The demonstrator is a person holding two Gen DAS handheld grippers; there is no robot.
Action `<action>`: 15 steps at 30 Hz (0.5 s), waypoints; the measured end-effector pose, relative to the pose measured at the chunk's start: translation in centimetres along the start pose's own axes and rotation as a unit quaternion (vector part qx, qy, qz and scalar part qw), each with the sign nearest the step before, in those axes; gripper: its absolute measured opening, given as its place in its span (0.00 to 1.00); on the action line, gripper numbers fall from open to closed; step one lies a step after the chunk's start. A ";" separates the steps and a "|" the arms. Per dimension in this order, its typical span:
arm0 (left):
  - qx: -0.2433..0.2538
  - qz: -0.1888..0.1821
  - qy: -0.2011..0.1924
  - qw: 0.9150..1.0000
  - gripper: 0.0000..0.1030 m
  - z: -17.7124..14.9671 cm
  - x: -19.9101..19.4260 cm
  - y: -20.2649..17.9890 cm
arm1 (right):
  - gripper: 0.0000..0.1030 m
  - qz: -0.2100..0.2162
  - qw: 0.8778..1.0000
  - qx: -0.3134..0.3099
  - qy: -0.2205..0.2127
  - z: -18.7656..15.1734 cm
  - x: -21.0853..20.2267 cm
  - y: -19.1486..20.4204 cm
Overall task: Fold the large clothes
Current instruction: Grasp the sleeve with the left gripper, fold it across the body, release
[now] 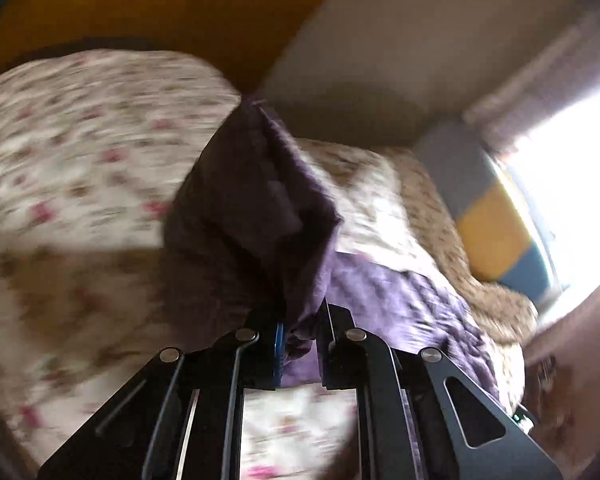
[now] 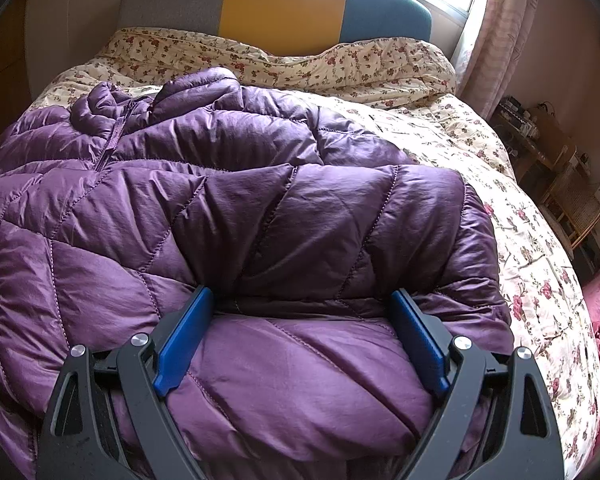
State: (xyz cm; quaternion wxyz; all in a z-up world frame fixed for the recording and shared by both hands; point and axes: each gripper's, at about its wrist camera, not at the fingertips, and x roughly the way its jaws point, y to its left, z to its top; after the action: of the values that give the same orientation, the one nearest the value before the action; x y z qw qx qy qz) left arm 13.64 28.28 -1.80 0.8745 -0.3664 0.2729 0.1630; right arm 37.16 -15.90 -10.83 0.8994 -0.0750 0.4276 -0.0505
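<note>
**Clerk:** Between the pads of the left gripper (image 1: pixel 300 344): item one, a fold of the purple quilted jacket (image 1: pixel 256 200). Jaws nearly together, clamped on the cloth, which rises in a dark flap ahead of the fingers. That view is smeared, so finer detail is not recorded.

**Checker:** And the other tool?

**Clerk:** Right gripper (image 2: pixel 302 336): jaws spread wide, blue pads (image 2: pixel 184 340) to either side of a padded panel of the jacket (image 2: pixel 236 208). Whether they touch it I cannot tell; nothing is pinched. Most of the garment lies ahead of and to the left of this gripper, zip and collar at the far left.

**Checker:** What lies beneath?

**Clerk:** Item two, floral bedspread (image 2: pixel 520 240), spread under the jacket and beyond it. Item three, headboard (image 2: pixel 284 4) in grey, yellow and teal panels, far ahead. Item four, curtain (image 2: pixel 500 32), far right.

**Checker:** Step in hand?

**Clerk:** By my judgement, an early fold: the left side has a grip on an edge or sleeve, ready to carry it across the body of the garment. The next move calls for laying that flap flat over the middle, with the right gripper steadying the padding or closing on its own edge.

**Checker:** Brands, labels, writing?

**Clerk:** None legible in either view.
</note>
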 end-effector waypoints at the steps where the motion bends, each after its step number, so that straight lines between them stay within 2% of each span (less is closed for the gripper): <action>1: 0.014 -0.013 0.007 1.000 0.10 -0.1 0.9 -1.7 | 0.86 0.001 1.000 0.001 0.000 0.0 0.0 -0.1; 6: 0.076 -0.068 0.053 0.993 0.09 -2.5 5.1 -8.9 | 0.86 0.001 1.000 0.002 0.000 -0.1 -0.1 0.0; 11: 0.136 -0.120 0.108 0.978 0.09 -6.5 8.4 -15.3 | 0.86 0.003 1.000 0.003 0.001 -0.2 0.0 -0.1; 15: 0.165 -0.147 0.142 0.965 0.09 -9.3 10.4 -18.6 | 0.86 0.004 1.000 0.004 0.001 -0.1 0.0 -0.1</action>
State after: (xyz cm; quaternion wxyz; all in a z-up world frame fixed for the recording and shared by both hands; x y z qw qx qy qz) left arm 27.63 9.78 -3.14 0.8896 -0.2721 0.3605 -0.0686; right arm 37.04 -16.03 -10.87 0.8996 -0.0702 0.4282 -0.0486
